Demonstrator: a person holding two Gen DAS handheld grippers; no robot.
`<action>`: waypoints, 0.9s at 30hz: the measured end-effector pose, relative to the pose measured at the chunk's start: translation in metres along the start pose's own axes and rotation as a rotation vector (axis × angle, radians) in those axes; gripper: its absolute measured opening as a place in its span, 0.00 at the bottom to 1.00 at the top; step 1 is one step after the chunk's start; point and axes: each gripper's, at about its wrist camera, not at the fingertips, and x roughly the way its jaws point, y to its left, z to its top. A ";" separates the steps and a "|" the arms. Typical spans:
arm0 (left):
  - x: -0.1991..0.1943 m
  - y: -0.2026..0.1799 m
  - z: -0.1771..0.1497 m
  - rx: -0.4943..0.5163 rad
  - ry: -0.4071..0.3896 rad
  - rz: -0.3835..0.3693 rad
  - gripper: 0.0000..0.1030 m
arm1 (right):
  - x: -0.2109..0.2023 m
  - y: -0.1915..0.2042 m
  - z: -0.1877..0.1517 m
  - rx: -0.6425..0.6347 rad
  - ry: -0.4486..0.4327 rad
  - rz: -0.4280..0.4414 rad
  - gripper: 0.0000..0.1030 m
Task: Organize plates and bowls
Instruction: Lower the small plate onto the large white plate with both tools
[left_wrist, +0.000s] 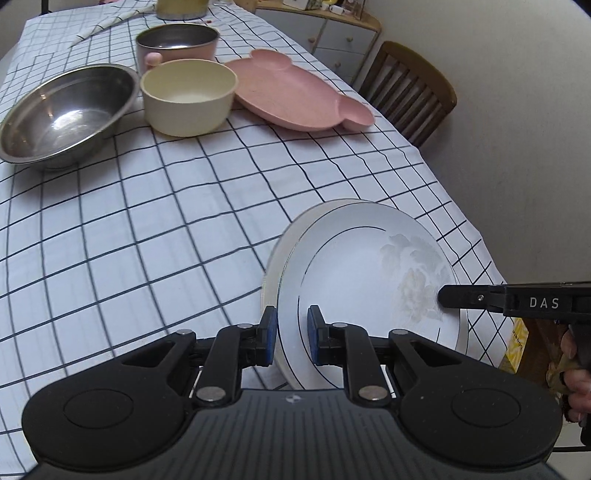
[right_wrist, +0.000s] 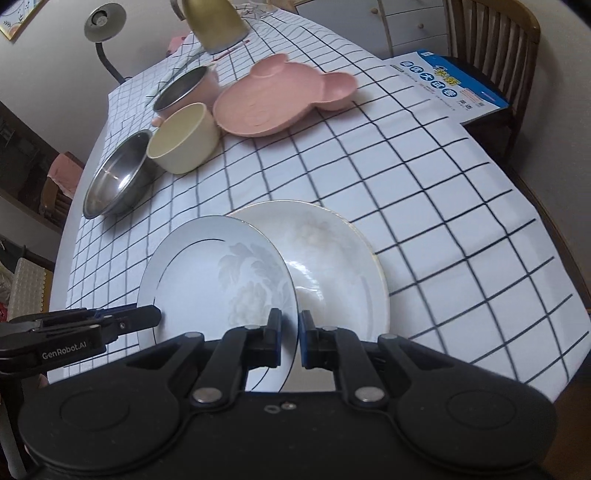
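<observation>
A white plate with a thin dark ring and a grey flower print (left_wrist: 362, 266) (right_wrist: 218, 269) is held over a cream plate (right_wrist: 332, 258) whose rim shows behind it (left_wrist: 273, 258). My left gripper (left_wrist: 291, 334) is shut on the ringed plate's near rim, one pad on each face. My right gripper (right_wrist: 289, 339) is shut on the same plate's opposite rim. Each gripper shows in the other's view: the right one (left_wrist: 480, 297), the left one (right_wrist: 122, 319). At the table's far end stand a steel bowl (left_wrist: 66, 110) (right_wrist: 118, 177), a cream bowl (left_wrist: 188, 96) (right_wrist: 183, 138) and a pink bear-shaped plate (left_wrist: 295, 92) (right_wrist: 284, 96).
A pink pot with steel inside (left_wrist: 177, 40) (right_wrist: 188, 88) stands behind the cream bowl. A yellow pot (right_wrist: 216, 22) is at the far end. A wooden chair (left_wrist: 410, 88) and a blue printed sheet (right_wrist: 450, 85) are at the right edge of the checked tablecloth (left_wrist: 166, 229).
</observation>
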 end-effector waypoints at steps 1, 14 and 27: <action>0.004 -0.003 0.000 -0.006 0.007 0.002 0.16 | 0.000 -0.005 0.001 -0.002 0.000 0.002 0.10; 0.028 -0.021 0.000 -0.023 0.046 0.065 0.16 | 0.015 -0.039 0.009 -0.027 0.065 0.058 0.09; 0.035 -0.029 0.001 -0.016 0.061 0.123 0.16 | 0.022 -0.046 0.020 -0.072 0.100 0.083 0.08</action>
